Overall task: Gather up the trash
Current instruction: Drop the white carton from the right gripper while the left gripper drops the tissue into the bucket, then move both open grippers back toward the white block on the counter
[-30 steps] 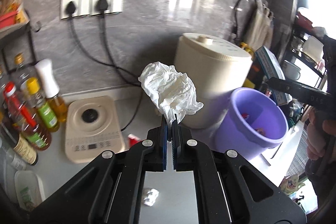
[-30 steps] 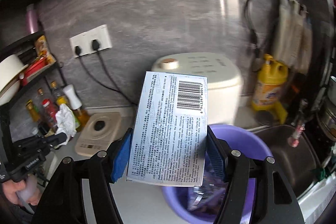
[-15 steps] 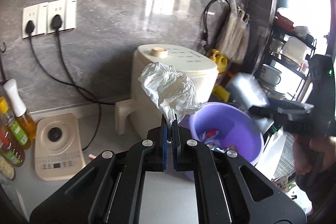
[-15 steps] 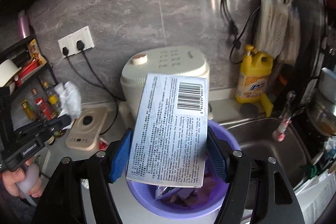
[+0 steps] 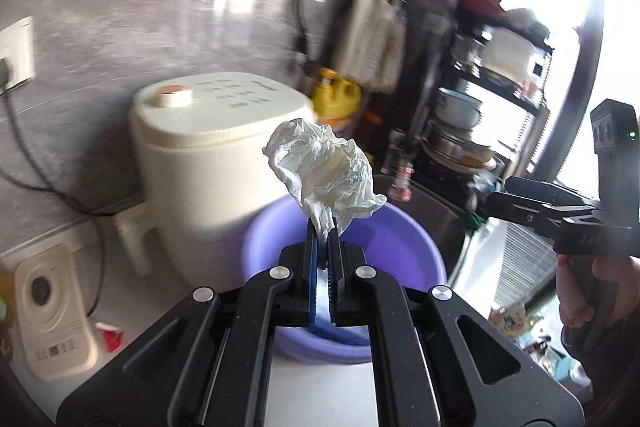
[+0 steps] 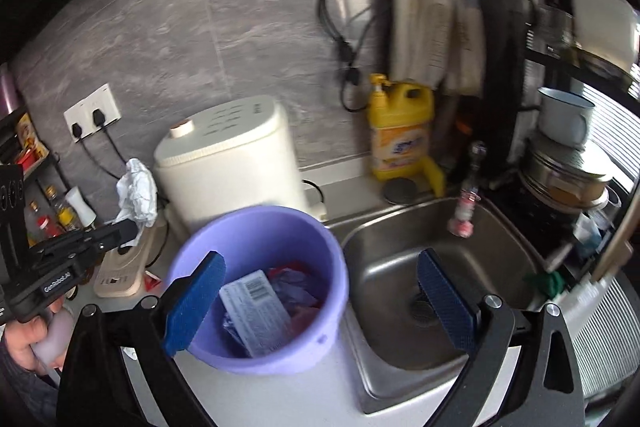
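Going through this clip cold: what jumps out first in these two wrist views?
The crumpled white tissue, pinched in the shut left gripper, stands out just above the purple bucket. Next, the printed box lying inside that bucket on other trash, under the right gripper, whose jaws are opening with nothing between them. The steel sink sits right of the bucket.

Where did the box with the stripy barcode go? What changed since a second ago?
The right tongs, whose jaws are opening, let the box go; it now lies inside the purple bucket. The left tongs swung over toward the bucket. They stayed shut on the crumpled white tissue.
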Tool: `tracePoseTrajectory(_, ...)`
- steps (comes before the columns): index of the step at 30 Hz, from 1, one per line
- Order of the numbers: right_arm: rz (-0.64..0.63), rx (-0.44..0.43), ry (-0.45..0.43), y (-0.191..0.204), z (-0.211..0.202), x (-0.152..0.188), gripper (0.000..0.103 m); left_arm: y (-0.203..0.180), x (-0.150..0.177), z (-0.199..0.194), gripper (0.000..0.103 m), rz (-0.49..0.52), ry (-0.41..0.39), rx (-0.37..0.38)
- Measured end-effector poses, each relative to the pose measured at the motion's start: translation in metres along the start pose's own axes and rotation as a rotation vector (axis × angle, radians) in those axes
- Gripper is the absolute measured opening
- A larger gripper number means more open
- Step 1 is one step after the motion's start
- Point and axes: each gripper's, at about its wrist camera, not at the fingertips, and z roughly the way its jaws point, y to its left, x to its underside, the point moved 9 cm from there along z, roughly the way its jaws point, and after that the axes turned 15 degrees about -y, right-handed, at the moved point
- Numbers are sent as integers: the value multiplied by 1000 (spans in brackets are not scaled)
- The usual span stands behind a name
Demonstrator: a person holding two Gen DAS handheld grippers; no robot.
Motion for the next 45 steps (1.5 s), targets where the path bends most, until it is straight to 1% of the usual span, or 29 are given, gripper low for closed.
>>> tracePoseTrajectory(2, 1, 24, -5, -11, -9, 3, 94, -12, 2, 9, 5, 12, 9, 24)
tracePoseTrajectory(3, 3, 34, -8, -16, -12, 4, 94, -17, 3, 14, 8, 16, 15, 32)
tracePoseTrajectory(5, 28, 59, -13, -30, -21, 6, 95, -22, 5, 21, 28, 18, 25, 38)
tracePoseTrajectory(6, 41, 69, -13, -35, -23, 7, 95, -23, 5, 22, 58, 18, 25, 39)
tracePoseTrajectory(7, 53, 78, -12, -39, -25, 9, 95, -24, 4, 22, 79, 17, 16, 48)
tracePoseTrajectory(8, 65, 86, -8, -43, -27, 12, 95, -26, 2, 21, 84, 17, 6, 59)
tracePoseTrajectory(10, 77, 84, 1, -44, -28, 16, 95, -27, 0, 16, 87, 21, 3, 76)
tracePoseTrajectory(12, 81, 65, -1, -37, -27, 19, 95, -20, 2, 10, 92, 30, 8, 62)
tracePoseTrajectory(13, 81, 57, -1, -34, -26, 20, 95, -18, 3, 9, 92, 27, 7, 60)
tracePoseTrajectory(17, 71, 3, -2, -9, -22, 14, 95, 5, 12, -4, 93, -32, 20, 35)
tracePoseTrajectory(19, 66, -14, 3, 3, -22, 11, 95, 12, 10, -12, 94, -46, 7, 27)
tracePoseTrajectory(21, 62, -25, -11, 17, -27, 8, 95, 19, 8, -23, 96, -44, -16, 18)
tracePoseTrajectory(23, 58, -27, -9, 28, -32, 11, 95, 25, 9, -31, 97, -43, -28, 17)
tracePoseTrajectory(27, 46, 11, 14, 40, -45, 27, 95, 35, 16, -43, 97, -72, -19, 39)
tracePoseTrajectory(30, 69, 46, 35, 42, -52, 39, 95, 36, 22, -53, 97, -68, -25, 56)
tracePoseTrajectory(34, 63, 78, 35, 49, -62, 48, 95, 41, 35, -65, 97, -89, -13, 78)
tracePoseTrajectory(37, 62, 95, 42, 57, -65, 54, 95, 46, 47, -73, 97, -98, 1, 91)
tracePoseTrajectory(39, 63, 101, 49, 64, -66, 60, 95, 49, 58, -81, 97, -112, 20, 118)
tracePoseTrajectory(45, 86, 103, 75, 89, -68, 83, 95, 71, 95, -97, 97, -142, 72, 118)
